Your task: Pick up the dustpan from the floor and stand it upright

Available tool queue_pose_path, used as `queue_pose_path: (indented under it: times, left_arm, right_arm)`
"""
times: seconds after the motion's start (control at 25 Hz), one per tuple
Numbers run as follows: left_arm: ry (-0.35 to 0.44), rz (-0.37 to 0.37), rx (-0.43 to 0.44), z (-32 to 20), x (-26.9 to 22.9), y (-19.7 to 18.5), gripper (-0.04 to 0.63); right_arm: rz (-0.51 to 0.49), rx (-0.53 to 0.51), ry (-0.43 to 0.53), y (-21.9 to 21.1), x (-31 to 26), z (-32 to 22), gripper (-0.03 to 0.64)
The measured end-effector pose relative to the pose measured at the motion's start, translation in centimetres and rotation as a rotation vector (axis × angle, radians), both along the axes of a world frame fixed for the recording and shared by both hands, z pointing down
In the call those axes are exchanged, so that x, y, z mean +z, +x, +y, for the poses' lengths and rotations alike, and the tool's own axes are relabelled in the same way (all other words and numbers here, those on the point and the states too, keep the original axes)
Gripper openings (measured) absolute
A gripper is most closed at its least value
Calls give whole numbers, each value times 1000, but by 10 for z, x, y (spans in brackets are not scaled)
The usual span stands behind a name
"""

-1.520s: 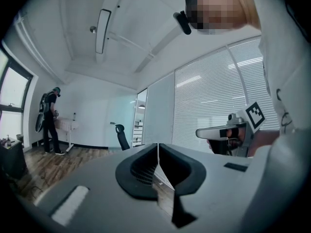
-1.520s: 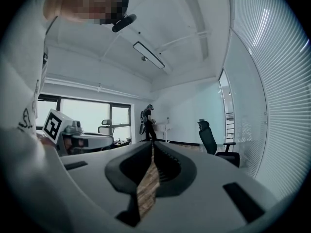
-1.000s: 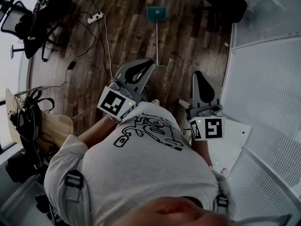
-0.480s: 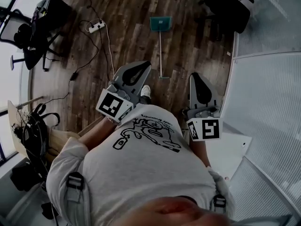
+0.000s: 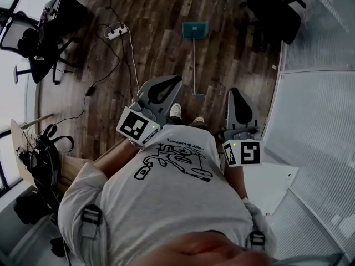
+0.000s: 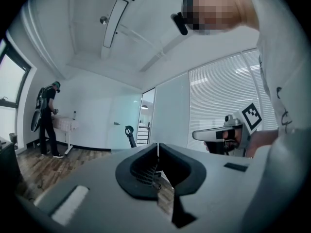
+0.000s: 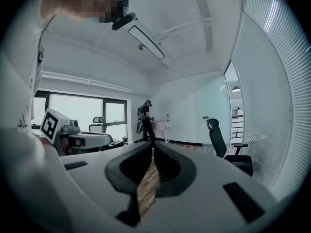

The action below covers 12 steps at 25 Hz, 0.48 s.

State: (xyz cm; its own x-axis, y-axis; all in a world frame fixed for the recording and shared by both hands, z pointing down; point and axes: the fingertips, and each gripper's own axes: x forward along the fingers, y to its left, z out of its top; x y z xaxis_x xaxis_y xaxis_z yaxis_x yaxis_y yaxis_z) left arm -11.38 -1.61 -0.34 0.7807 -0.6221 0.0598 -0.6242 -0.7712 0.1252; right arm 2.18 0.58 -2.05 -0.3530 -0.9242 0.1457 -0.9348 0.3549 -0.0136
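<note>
Dustpan [image 5: 195, 30] is down flat on the wooden floor [image 5: 150, 43], teal pan pointing away and its long handle running back to end near the person's shoes [image 5: 176, 111]. Nothing is touching it, and both tools are held apart from it, above the floor. Left gripper [image 5: 174, 81] is out in front of the chest, jaws clenched together and empty. Right gripper [image 5: 235, 92] sits beside the glass partition [image 5: 316, 121], jaws likewise pressed tight, with only floor showing behind the tips.
</note>
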Motion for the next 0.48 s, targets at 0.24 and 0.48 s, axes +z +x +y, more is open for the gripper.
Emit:
queue_pose_path:
  times: [0.24, 0.48]
  left_arm:
    - [-11, 1, -2, -7, 0, 18, 11]
    - [-39, -13, 26, -8, 18, 48, 11]
  right_arm:
    - [2, -7, -6, 16, -2, -9, 14]
    - [6, -12, -45, 43, 18, -12, 14]
